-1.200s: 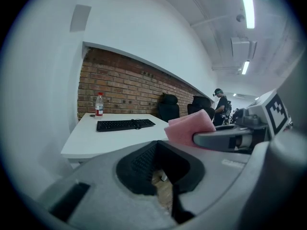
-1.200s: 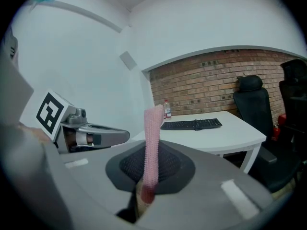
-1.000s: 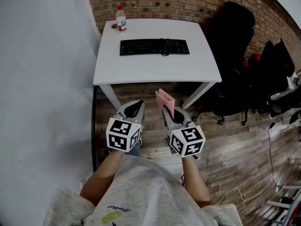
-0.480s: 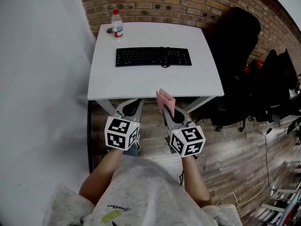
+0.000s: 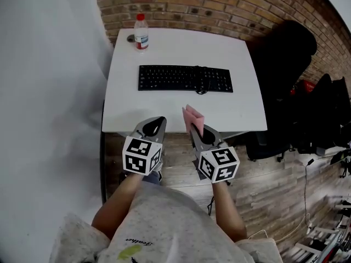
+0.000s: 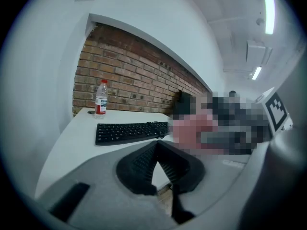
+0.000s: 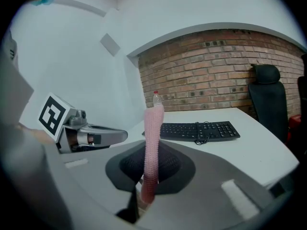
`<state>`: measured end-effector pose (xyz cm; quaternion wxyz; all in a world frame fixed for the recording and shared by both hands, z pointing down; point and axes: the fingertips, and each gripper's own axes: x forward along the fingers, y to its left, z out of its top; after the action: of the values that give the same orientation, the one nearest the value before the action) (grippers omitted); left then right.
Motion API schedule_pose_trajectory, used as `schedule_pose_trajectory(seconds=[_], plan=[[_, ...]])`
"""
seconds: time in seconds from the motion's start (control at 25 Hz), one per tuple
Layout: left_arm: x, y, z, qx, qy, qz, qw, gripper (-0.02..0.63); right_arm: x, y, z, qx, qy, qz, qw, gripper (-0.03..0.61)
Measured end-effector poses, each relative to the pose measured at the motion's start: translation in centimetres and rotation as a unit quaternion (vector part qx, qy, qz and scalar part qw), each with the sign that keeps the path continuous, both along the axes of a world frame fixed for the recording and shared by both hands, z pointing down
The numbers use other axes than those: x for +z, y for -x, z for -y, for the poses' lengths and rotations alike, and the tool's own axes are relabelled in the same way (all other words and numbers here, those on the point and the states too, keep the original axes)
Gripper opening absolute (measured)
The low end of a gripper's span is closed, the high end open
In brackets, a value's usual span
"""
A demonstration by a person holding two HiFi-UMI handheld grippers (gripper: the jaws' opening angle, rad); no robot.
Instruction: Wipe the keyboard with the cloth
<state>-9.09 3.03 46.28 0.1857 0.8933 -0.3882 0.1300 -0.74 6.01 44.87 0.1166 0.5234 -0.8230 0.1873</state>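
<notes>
A black keyboard lies across the middle of the white table, with its cable coiled at its front edge; it also shows in the left gripper view and the right gripper view. My right gripper is shut on a folded pink cloth, which stands up between the jaws. It hovers at the table's near edge, short of the keyboard. My left gripper is beside it, shut and holding nothing.
A water bottle with a red cap stands at the table's far left corner by the brick wall. A black office chair is right of the table. A white wall runs along the left.
The table and keyboard have come closer and lower in the head view as the person stepped toward them. Both grippers now reach the table's near edge, and the cloth stays clamped.
</notes>
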Motion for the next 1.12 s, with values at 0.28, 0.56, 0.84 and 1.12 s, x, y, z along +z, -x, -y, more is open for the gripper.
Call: schedule_pose_trajectory(seconds=[0.28, 0.56, 0.84, 1.12], plan=[[0.7, 2.4, 5.3, -0.014, 0.012, -0.004, 0.9998, -0.008, 0.2, 2.8, 6.2, -0.021, 0.017, 0.010, 1.000, 0.025], [0.7, 4.2, 9.5, -0.027, 0.018, -0.013, 0.9994, -0.008, -0.5, 5.7, 11.3, -0.043, 0.027, 0.022, 0.998, 0.025], [1.0, 6.3, 12.8, -0.046, 0.022, -0.020, 0.9985, -0.008, -1.1, 9.0, 15.6, -0.069, 0.030, 0.039, 0.996, 0.025], [1.6, 8.5, 14.4, -0.071, 0.027, -0.011, 0.9970, -0.008, -0.9, 12.2, 19.6, -0.089, 0.038, 0.080, 0.992, 0.025]])
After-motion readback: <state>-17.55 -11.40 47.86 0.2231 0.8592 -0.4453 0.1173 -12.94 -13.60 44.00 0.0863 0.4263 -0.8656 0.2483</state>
